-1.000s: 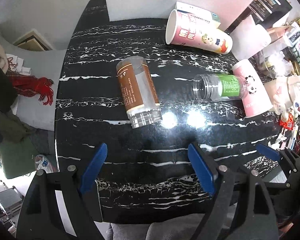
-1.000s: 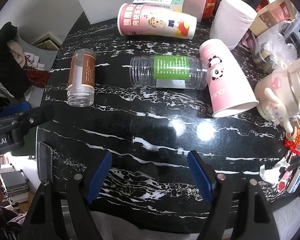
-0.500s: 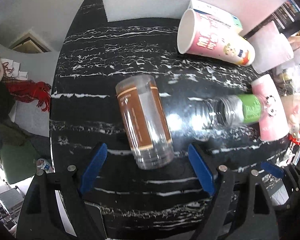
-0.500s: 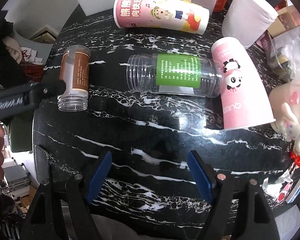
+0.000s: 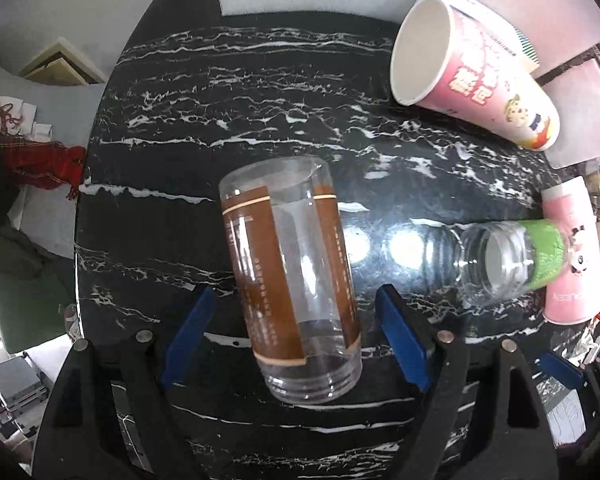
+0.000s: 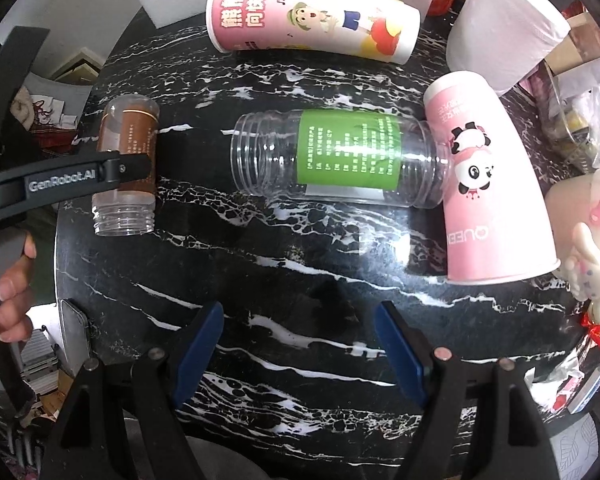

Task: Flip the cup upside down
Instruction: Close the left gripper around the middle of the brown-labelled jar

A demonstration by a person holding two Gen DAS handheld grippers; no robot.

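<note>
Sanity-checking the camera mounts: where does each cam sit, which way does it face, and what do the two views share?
Left wrist: on the left gripper, looking down along its open blue fingers at the brown-label jar lying between them on the black marble table.
Right wrist: on the right gripper, open over bare table, facing the green-label jar; the person's hand shows at left.
Shared: both jars, cartoon paper cup, panda cup.

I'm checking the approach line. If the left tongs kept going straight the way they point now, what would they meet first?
The left tongs are open, and the brown-label jar lies on its side between the fingers, mouth toward the camera. They would likely meet it first; the exact depth is unclear.
</note>
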